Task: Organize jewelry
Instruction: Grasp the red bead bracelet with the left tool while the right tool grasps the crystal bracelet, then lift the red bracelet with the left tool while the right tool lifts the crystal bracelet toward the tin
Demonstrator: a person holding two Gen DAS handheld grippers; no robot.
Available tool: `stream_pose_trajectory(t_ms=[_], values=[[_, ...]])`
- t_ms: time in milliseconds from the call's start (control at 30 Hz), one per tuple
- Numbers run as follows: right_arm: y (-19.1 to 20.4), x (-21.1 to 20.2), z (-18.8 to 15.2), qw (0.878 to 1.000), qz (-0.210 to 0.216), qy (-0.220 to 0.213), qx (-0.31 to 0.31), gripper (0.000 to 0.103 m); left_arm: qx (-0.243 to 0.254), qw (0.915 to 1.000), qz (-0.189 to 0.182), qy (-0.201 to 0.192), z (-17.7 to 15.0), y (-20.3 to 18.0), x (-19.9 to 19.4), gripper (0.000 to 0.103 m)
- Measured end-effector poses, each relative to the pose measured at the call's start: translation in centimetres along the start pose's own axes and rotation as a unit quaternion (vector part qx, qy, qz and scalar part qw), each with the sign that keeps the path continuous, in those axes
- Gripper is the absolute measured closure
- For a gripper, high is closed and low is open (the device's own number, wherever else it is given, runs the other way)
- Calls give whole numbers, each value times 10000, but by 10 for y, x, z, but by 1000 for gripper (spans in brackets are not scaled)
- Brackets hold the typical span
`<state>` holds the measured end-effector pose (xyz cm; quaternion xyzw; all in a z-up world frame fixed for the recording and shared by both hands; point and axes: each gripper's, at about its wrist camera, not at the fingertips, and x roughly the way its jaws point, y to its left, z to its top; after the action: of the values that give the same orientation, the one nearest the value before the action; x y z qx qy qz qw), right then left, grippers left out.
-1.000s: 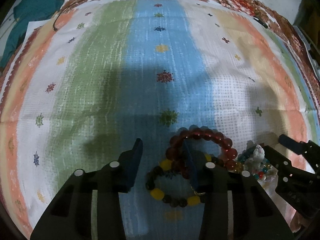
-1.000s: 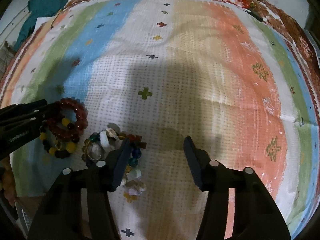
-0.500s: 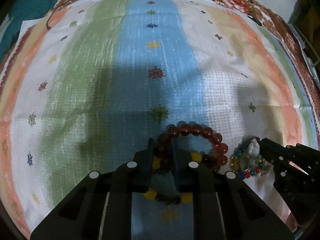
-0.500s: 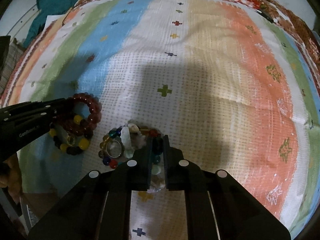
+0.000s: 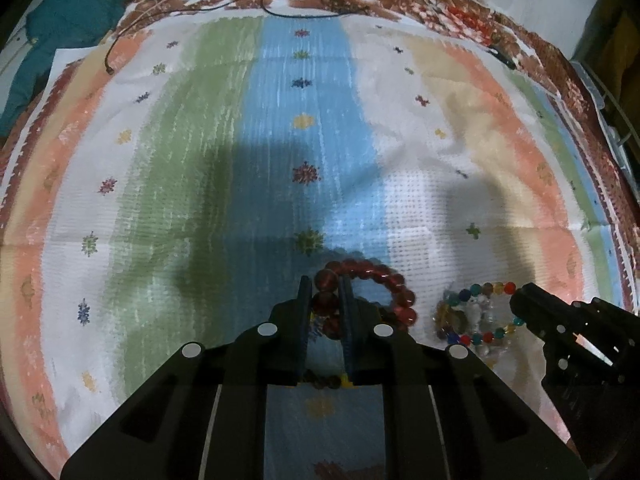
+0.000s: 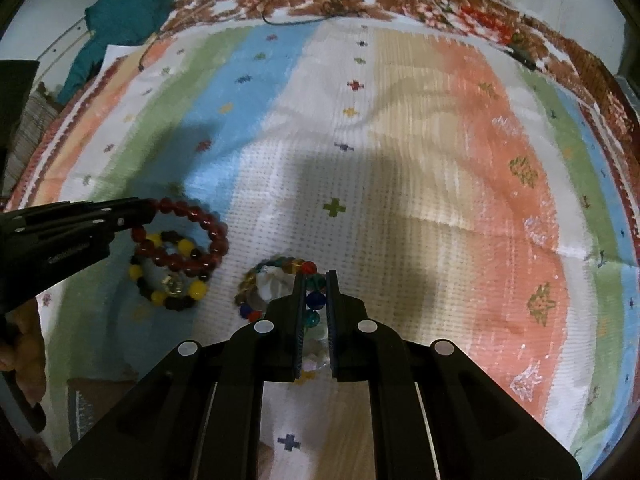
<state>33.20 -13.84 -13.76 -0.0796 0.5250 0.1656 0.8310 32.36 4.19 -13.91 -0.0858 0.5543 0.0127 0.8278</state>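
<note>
— What do we have at the left of the cloth (image 5: 168, 168)?

— We see a teal garment (image 5: 60, 32) off its far left corner, and a thin dark cord (image 5: 280, 12) along the far edge. Nearer us, our left gripper (image 5: 326, 292) has its fingers closed together on the red bead bracelet (image 5: 380, 280), pinching beads on the ring's left side, over the blue stripe near the near edge.

— And under it?

— In the right wrist view, a yellow and black bead bracelet (image 6: 172, 276) lies on the cloth, partly overlapped by the red one.

— Farther right?

— Our right gripper (image 6: 316, 292) is clamped on the multicolored bead bracelet (image 6: 280, 276), gripping its right side; the ring sits just beside the red one, on the white stripe near the near edge.

— Any writing we can read?

— There is small lettering on the side of the left gripper in the right wrist view, too blurred for us to read. The cloth carries only little flower and cross motifs.
</note>
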Motion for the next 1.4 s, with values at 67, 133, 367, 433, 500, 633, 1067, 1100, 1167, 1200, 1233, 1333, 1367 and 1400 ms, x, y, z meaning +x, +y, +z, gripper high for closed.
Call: stream_pose_trajectory(t_ms=[67, 133, 367, 433, 500, 633, 1067, 1100, 1167, 1200, 1233, 1333, 1367, 1400], values=[[3, -7, 0, 10000, 12, -73, -34, 93, 25, 10000, 12, -39, -2, -4, -6, 90], [5, -15, -1, 9999, 16, -141, -74, 92, 63, 10000, 35, -65, -4, -7, -11, 90], [9, -35, -5, 9994, -8, -329, -131, 92, 176, 9995, 160, -197, -8, -16, -31, 90], [10, -37, -6, 9993, -33, -340, -147, 92, 214, 9993, 191, -234, -9, -19, -37, 90], [10, -38, -7, 9993, -42, -336, -161, 92, 268, 9990, 217, -273, -11, -21, -43, 90], [11, -43, -11, 9992, -60, -349, -170, 92, 330, 9986, 246, -332, -15, -25, -52, 90], [22, -66, -23, 9983, -160, -522, -224, 92, 313, 9978, 205, -546, -31, -23, -87, 90], [23, -67, -24, 9982, -161, -531, -231, 92, 318, 9977, 208, -565, -33, -23, -90, 90], [27, -71, -27, 9980, -164, -555, -265, 92, 352, 9973, 214, -611, -37, -25, -96, 90], [28, -74, -29, 9979, -159, -569, -272, 92, 376, 9972, 188, -611, -38, -26, -99, 90], [29, -76, -30, 9979, -147, -578, -265, 92, 397, 9973, 138, -609, -40, -27, -102, 90], [30, -82, -34, 9979, -99, -597, -217, 92, 424, 9968, 94, -667, -45, -30, -110, 90], [31, -84, -36, 9979, -84, -603, -207, 92, 442, 9966, 56, -692, -47, -32, -114, 90], [31, -85, -38, 9979, -74, -608, -197, 92, 456, 9963, 24, -722, -49, -34, -118, 90]])
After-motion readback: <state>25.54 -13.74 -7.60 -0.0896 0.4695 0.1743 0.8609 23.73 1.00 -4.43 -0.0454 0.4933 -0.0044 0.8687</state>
